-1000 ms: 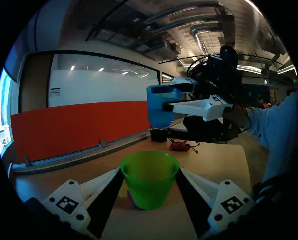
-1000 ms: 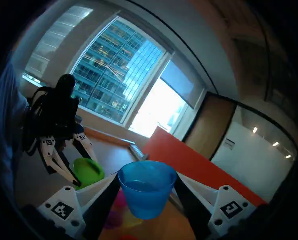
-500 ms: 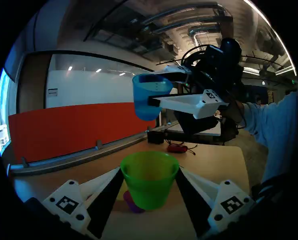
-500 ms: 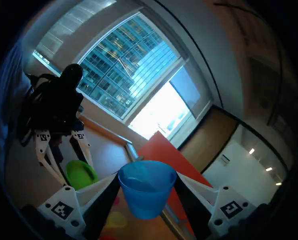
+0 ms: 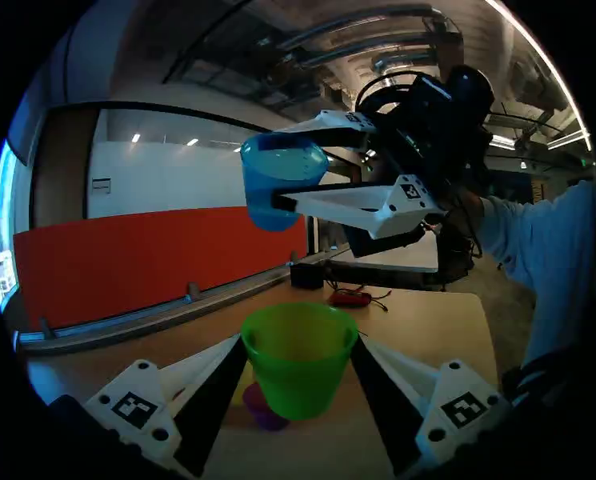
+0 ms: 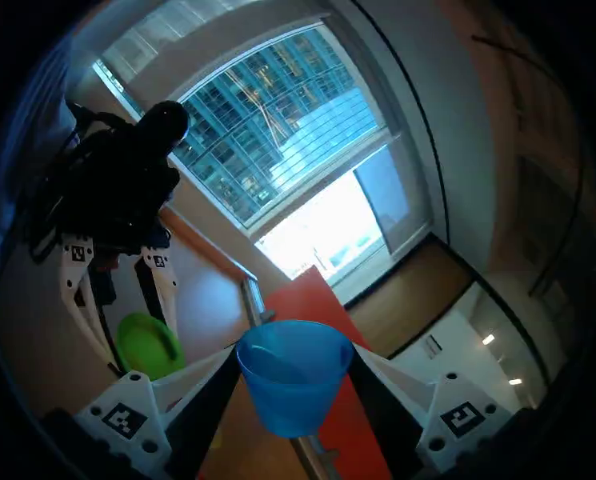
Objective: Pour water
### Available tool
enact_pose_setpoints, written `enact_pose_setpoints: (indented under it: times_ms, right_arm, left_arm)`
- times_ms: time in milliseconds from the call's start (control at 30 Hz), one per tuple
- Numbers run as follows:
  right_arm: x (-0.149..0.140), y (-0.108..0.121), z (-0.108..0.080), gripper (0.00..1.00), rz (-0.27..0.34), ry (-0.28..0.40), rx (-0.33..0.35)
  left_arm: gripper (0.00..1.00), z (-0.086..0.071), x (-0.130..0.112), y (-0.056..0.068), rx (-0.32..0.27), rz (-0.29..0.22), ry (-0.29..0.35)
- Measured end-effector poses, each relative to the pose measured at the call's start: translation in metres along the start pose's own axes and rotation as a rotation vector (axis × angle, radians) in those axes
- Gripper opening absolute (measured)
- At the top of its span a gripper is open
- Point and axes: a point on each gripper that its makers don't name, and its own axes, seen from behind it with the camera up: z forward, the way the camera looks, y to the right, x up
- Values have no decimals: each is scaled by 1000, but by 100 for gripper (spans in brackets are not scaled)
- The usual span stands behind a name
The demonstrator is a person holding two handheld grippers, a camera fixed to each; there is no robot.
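Note:
A green cup (image 5: 299,368) stands upright between the fingers of my left gripper (image 5: 298,376), which is shut on it just above the wooden table (image 5: 426,320). Above and behind it hangs a blue cup (image 5: 278,188) holding water, tilted to the left, with my right gripper (image 5: 298,176) shut on it. In the right gripper view the blue cup (image 6: 294,386) sits between the fingers of my right gripper (image 6: 294,392), with water low inside it. Down to the left there lies the green cup (image 6: 147,346) in the left gripper (image 6: 134,340).
A purple cup (image 5: 264,406) and a yellow one sit on the table under the green cup. A black box (image 5: 306,276) and a small red object (image 5: 347,298) lie at the table's far edge. An orange wall panel (image 5: 138,256) runs behind. A sleeve (image 5: 554,256) is at the right.
My right gripper has lifted the blue cup, carried it left over the green cup and tilted it further. The left gripper and green cup have stayed put.

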Motion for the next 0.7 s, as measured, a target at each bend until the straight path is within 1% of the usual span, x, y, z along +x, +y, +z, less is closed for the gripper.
enact_pose_setpoints:
  times_ms: [367, 700]
  right_arm:
    - [8, 13, 10, 92, -112, -4, -10]
    - [10, 22, 13, 92, -186, -12, -17]
  left_arm:
    - [87, 4, 6, 4, -14, 1, 9]
    - [87, 7, 12, 6, -24, 5, 16]
